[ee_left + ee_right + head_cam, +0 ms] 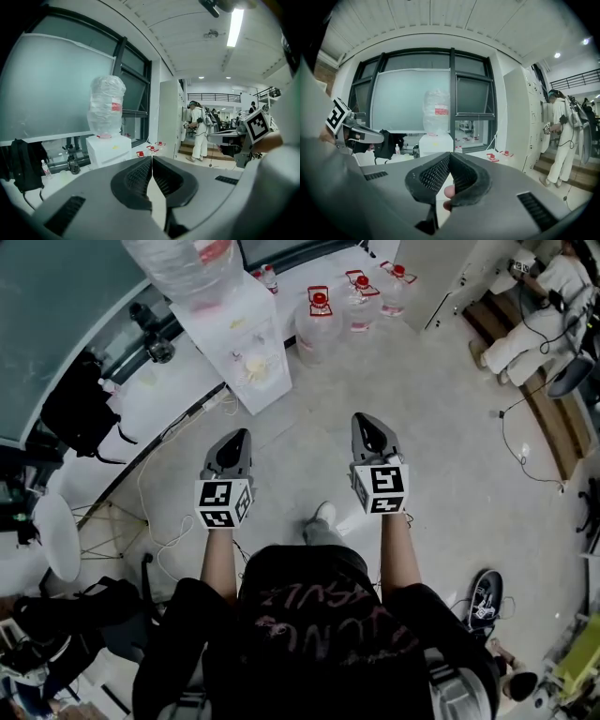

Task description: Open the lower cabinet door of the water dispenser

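Note:
The white water dispenser (251, 345) stands by the window wall with a wrapped clear bottle (184, 264) on top. I cannot make out its lower door from here. My left gripper (240, 435) and right gripper (364, 418) are held side by side over the floor, well short of the dispenser. Both are shut with nothing between the jaws. In the left gripper view the dispenser (110, 150) is ahead to the left, beyond the left gripper (152, 159). In the right gripper view the dispenser (436, 143) is almost straight ahead of the right gripper (450, 154).
Several water jugs with red caps (321, 322) stand on the floor right of the dispenser. A black backpack (79, 405) leans on the window ledge to the left, and cables (156, 521) trail over the floor. A person in white (199, 132) stands by steps beyond a tall white cabinet (520, 117).

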`<action>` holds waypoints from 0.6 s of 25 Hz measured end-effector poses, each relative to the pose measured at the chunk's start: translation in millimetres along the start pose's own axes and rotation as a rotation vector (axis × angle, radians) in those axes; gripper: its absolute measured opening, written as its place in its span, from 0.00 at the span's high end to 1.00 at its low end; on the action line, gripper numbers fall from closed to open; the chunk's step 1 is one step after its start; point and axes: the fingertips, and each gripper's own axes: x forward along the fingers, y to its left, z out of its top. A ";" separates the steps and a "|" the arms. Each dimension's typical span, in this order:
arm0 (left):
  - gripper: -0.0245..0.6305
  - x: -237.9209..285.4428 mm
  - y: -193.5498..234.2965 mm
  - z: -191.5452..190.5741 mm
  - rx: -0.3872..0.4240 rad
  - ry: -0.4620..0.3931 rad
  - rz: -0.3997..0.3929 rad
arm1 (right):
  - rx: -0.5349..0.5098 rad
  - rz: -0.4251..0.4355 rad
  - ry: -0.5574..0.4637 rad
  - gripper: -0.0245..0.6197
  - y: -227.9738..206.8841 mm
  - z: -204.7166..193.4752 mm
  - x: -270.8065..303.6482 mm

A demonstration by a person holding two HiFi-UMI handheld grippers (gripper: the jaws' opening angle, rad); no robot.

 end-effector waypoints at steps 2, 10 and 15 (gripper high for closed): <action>0.93 12.6 -1.6 2.5 -0.006 0.006 0.017 | 0.001 0.017 0.004 0.94 -11.5 -1.5 11.8; 0.93 55.7 -4.7 5.6 -0.002 0.033 0.037 | -0.003 0.067 0.037 0.94 -39.6 -9.2 50.4; 0.93 81.4 5.9 6.5 -0.017 0.042 0.031 | -0.001 0.086 0.060 0.94 -45.4 -10.9 77.2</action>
